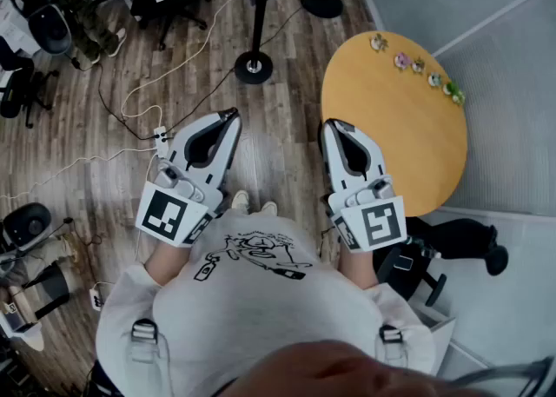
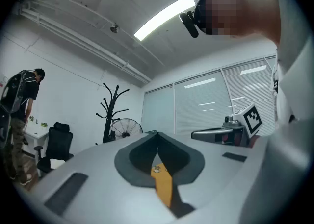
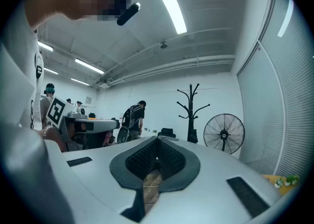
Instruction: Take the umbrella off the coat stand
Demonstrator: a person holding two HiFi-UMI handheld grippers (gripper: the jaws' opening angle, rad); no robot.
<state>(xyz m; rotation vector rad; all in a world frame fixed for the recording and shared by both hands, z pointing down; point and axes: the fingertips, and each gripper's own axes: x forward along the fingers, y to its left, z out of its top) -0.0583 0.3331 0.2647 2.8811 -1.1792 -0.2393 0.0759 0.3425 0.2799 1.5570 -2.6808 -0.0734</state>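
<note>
**No umbrella in sight, stand far off**

No umbrella could be made out on the coat stand, a thin black pole with curved, branching hooks, far across the room. The left tongs and right tongs were both pressed together and empty. A tug on a snagged handle would likely tip that slim stand into the wire-caged fan just beside it. Loose cables on the plank floor could trip feet.
</note>
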